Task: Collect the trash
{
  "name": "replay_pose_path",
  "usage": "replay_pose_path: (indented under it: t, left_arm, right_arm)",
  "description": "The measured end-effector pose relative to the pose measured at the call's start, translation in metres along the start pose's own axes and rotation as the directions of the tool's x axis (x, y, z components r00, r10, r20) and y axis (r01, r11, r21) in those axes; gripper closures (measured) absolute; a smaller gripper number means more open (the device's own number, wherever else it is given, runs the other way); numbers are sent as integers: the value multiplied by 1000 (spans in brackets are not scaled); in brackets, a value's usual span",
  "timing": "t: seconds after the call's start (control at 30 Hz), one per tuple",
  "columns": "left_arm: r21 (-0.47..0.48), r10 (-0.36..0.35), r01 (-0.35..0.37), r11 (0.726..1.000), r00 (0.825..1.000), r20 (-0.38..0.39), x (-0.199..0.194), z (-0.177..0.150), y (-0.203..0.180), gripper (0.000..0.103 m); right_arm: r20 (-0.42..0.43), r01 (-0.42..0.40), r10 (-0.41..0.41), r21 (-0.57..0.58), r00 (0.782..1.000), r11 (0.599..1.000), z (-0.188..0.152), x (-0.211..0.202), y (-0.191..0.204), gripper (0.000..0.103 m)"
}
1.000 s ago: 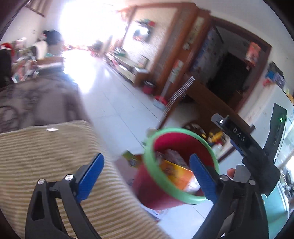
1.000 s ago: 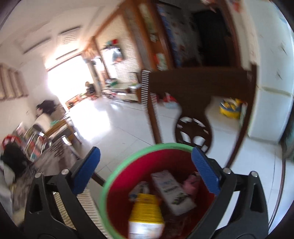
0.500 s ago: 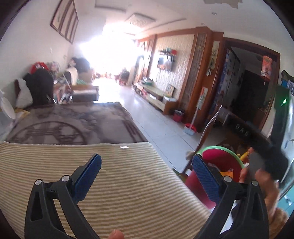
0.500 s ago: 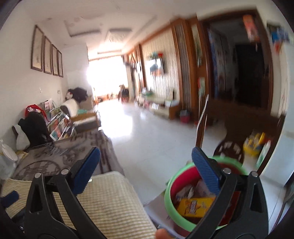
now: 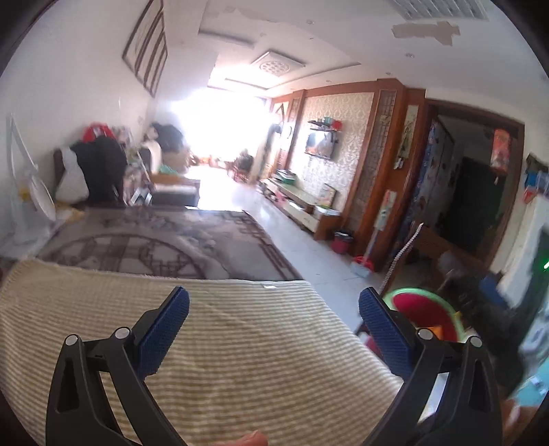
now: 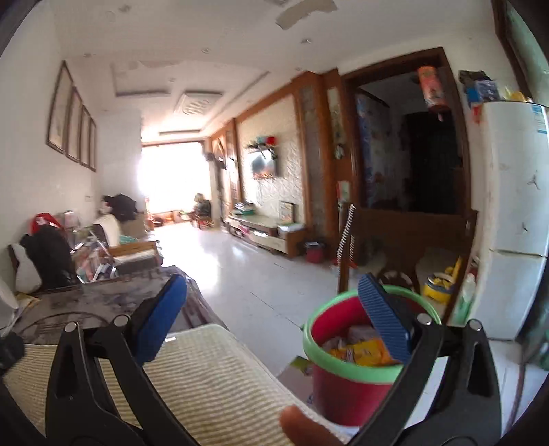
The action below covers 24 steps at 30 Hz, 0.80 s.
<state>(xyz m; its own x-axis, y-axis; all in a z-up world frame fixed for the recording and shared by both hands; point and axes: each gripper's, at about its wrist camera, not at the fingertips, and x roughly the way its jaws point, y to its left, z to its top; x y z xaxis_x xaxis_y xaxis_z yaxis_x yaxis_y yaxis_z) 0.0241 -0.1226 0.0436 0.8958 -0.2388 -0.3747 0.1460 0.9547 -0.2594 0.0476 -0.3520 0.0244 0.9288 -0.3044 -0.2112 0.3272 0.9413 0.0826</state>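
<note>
Both claws, left (image 5: 273, 317) and right (image 6: 271, 298), are spread and empty above the striped mat (image 5: 219, 346). Trash fills the red bin (image 6: 353, 356) at right; I scan the mat before retreating.

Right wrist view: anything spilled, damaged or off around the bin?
No spill shows. The red bin stands upright with wrappers inside. Only oddities: a flat packet on the floor beside it, and ceiling paint peeling.

No readable text from either wrist camera.
I see print on the yellow packets (image 6: 360, 351) in the bin, lower right, and a fridge sticker (image 6: 538, 120), upper right, probably labels, both too blurred.
</note>
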Motion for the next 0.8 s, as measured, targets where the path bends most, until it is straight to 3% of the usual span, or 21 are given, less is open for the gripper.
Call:
replay_pose_path:
  t: [0.13, 0.27, 0.4, 0.57, 0.8]
  left_arm:
    - [23, 40, -40, 999, 999, -11, -4, 2, 5, 8]
    - [11, 30, -30, 1000, 999, -17, -9, 3, 5, 8]
    - [-38, -12, 10, 999, 999, -51, -7, 5, 10, 8]
    - [-37, -2, 0, 999, 998, -63, -4, 3, 12, 8]
    - [-33, -2, -1, 999, 996, -90, 1, -1, 9, 8]
  right_arm:
    - [-39, -14, 12, -65, 999, 998, -5, 7, 17, 5]
    - [-43, -18, 14, -108, 999, 994, -11, 7, 26, 5]
    - [-78, -2, -4, -74, 997, 997, -12, 13, 20, 5]
    - [-123, 29, -30, -6, 992, 1000, -13, 19, 9, 5]
    - [-119, 15, -19, -27, 993, 1000, -15, 21, 13, 5]
